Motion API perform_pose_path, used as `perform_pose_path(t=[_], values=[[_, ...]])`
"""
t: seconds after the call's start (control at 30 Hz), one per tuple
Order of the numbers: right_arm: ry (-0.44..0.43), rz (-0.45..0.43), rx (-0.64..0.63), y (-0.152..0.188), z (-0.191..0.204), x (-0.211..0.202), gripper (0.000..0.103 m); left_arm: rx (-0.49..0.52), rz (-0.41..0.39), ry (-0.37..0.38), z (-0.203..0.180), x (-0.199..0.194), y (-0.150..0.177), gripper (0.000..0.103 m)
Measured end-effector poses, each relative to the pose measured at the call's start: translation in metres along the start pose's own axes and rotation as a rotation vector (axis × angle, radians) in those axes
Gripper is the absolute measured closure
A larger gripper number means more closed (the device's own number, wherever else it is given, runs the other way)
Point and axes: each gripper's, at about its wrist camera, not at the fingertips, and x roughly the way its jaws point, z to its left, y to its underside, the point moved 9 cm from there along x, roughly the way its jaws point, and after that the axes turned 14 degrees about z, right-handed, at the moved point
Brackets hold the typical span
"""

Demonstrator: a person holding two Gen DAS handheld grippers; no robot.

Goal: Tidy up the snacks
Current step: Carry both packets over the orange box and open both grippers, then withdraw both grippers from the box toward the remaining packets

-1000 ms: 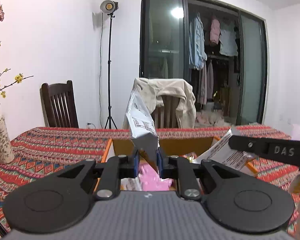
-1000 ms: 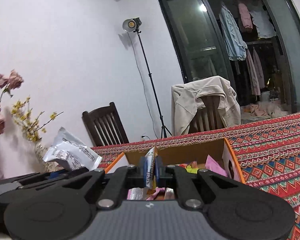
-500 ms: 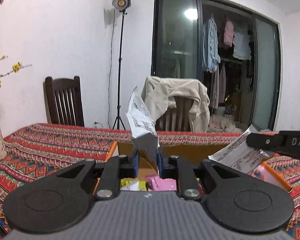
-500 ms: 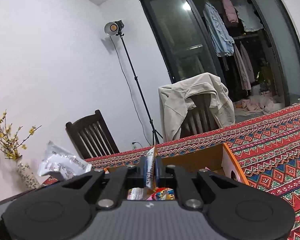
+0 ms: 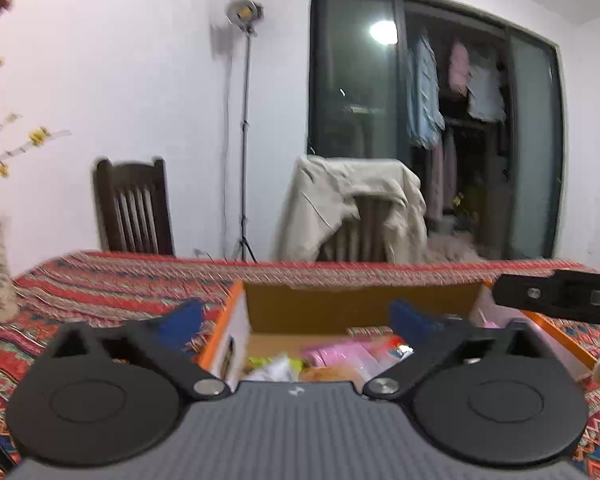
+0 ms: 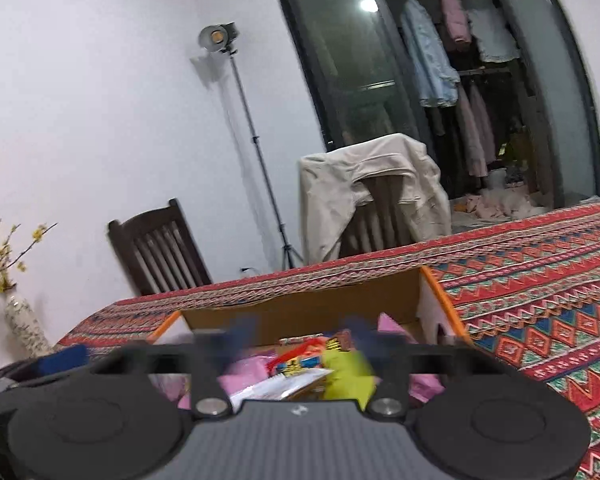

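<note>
Both wrist cameras sit low and close over the near edge of the cardboard box (image 5: 364, 304), facing the far wall across the desk (image 5: 112, 284). The right view, tilted, shares that box (image 6: 300, 312), the draped chair (image 6: 376, 196) and the light stand (image 6: 244, 120).

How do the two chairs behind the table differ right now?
The left chair is bare, its dark slatted back fully showing; the right chair is draped with a beige jacket that hides most of its back. The left chair stands against the white wall, beside the light stand; the right chair stands in front of the dark glass doors. Both are dark wood with vertical slats and sit at the table's far edge.
</note>
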Motion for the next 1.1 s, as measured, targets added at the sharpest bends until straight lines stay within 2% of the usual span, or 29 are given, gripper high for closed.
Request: perform_pose_path(t=[0.57, 0.7, 0.87, 1.1], values=[[0.039, -0.016, -0.034, 0.004, 0.005, -0.014, 0.000, -0.023, -0.020, 0.000, 0.002, -0.017, -0.005, 0.000], [0.092, -0.028, -0.037, -0.003, 0.007, -0.036, 0.000, -0.053, -0.023, 0.020, 0.006, -0.035, -0.013, 0.000], [0.086, -0.033, -0.052, -0.005, 0.007, -0.070, 0.000, -0.061, -0.025, 0.055, 0.015, -0.062, -0.021, 0.000], [0.104, 0.011, -0.116, 0.027, 0.004, -0.096, 0.000, -0.009, -0.059, 0.028, 0.031, -0.096, -0.004, 0.000]])
